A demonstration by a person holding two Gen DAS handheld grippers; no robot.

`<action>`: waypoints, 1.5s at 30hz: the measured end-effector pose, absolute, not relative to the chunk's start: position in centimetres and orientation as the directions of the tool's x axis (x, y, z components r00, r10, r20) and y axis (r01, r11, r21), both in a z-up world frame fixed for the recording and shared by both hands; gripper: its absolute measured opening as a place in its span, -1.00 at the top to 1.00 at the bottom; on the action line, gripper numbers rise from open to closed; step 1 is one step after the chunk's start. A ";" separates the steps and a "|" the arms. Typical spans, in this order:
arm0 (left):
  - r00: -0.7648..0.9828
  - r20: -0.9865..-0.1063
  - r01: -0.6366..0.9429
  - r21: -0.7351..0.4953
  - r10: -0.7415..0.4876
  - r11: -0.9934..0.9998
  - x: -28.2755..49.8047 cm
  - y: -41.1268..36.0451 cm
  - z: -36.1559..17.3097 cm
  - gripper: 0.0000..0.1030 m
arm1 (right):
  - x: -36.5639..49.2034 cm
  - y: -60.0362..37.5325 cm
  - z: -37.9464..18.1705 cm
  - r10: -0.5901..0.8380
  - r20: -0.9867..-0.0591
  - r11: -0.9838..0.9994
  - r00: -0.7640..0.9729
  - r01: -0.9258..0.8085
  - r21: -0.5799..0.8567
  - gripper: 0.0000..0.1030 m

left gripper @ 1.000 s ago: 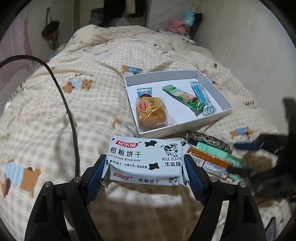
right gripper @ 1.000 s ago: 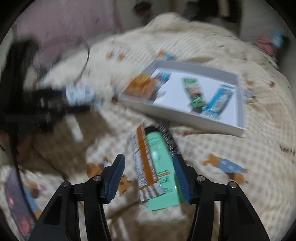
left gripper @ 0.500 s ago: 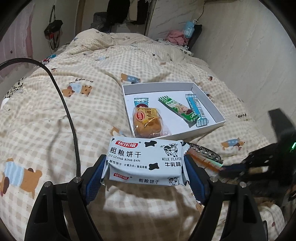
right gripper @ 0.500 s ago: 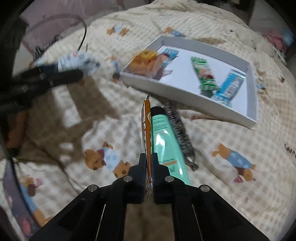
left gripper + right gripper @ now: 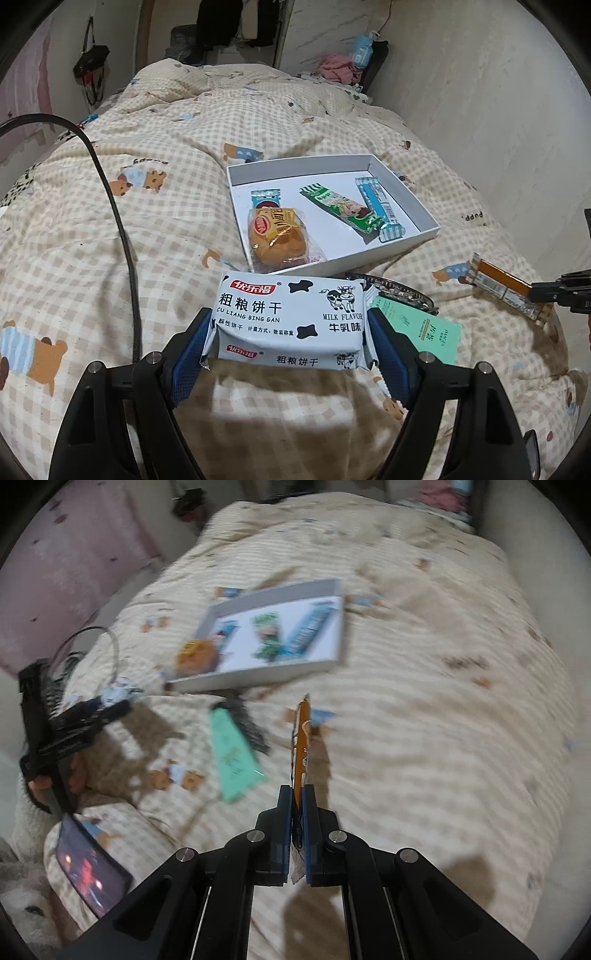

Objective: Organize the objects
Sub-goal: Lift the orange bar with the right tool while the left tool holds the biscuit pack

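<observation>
Orange snack packet [image 5: 300,738] now lifted off quilt [image 5: 424,720], pinched edge-on between right gripper [image 5: 298,834] fingers; biscuit pack [image 5: 288,319] clamped between left gripper [image 5: 286,354] fingers, white box [image 5: 428,229] ahead, delivery pending.

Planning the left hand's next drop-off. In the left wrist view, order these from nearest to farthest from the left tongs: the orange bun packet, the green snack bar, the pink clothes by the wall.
1. Orange bun packet, box's near-left corner, just beyond the left tongs.
2. Green snack bar, mid-box, further right.
3. Pink clothes, far end of the bed.
</observation>
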State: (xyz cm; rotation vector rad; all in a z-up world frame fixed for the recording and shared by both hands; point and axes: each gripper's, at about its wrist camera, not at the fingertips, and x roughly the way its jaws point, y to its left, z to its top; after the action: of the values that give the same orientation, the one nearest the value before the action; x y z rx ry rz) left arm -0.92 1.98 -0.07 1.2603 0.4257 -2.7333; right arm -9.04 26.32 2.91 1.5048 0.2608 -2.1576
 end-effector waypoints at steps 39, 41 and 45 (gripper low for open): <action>-0.652 -0.754 0.115 -0.208 0.084 -0.971 -1.1 3.5 -0.2 -0.63 | -8.3 20.4 3.4 -0.414 -0.818 -0.806 -0.399 0.578 0.127 0.41; -0.652 -0.754 0.117 -0.211 0.085 -0.971 -1.1 3.4 -0.2 -0.63 | -7.4 20.7 3.9 -0.525 -0.729 -0.788 -0.439 0.574 0.222 0.41; -0.649 -0.756 0.118 -0.214 0.088 -0.970 -1.1 3.4 -0.3 -0.63 | -6.4 21.8 3.9 -0.682 -0.536 -0.719 -0.497 0.588 0.370 0.40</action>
State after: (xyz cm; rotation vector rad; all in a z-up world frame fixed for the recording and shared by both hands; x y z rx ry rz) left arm -1.13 3.42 -0.33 1.3100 0.3839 -2.8115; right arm -6.42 21.76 3.95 0.8738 -0.1777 -2.2144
